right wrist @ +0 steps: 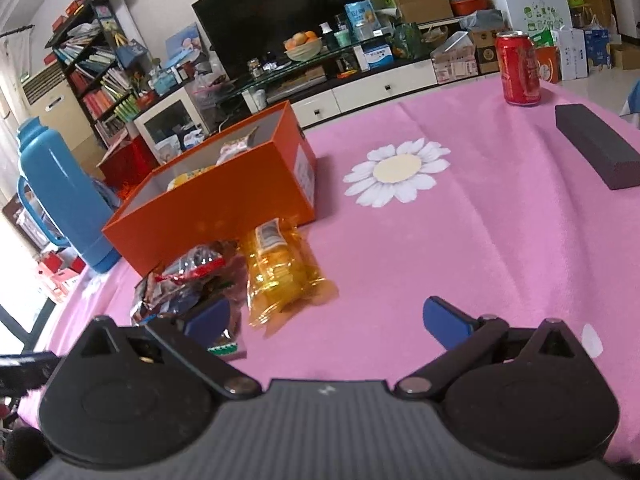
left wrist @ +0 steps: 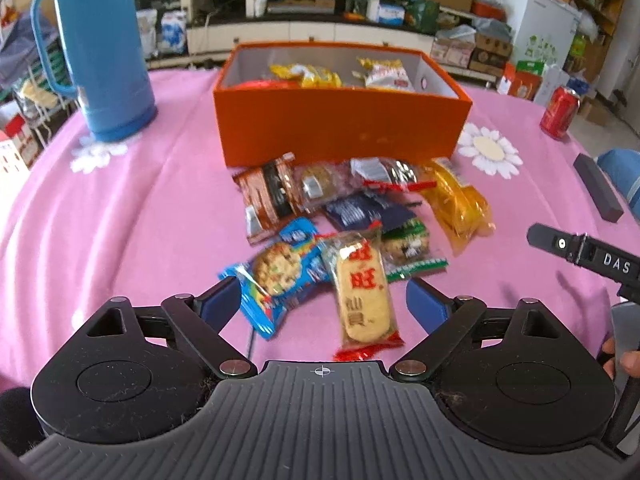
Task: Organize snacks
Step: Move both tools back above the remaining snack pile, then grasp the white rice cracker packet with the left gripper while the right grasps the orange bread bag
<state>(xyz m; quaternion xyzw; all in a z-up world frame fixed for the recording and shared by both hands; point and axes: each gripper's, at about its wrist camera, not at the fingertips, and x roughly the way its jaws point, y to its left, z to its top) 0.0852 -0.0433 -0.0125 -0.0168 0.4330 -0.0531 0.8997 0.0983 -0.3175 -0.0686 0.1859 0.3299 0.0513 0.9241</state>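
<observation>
Left gripper [left wrist: 320,300]: I have its jaws spread, a clear-wrapped rice cracker packet [left wrist: 362,294] between them, unpinched.
Right gripper [right wrist: 326,314]: jaws apart, over bare pink tablecloth [right wrist: 460,240].
Loose pile: blue cookie packet [left wrist: 276,274], orange-yellow bag [right wrist: 282,272] at eleven o'clock, others unsorted.
Orange cardboard box [left wrist: 340,128]: twelve o'clock, several packets inside; I judge roughly half remain.

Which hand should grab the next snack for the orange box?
Left, probably. The left tool is open with the rice cracker packet lying between its fingers. The right tool is open over bare pink cloth, beside the yellow packet.
</observation>
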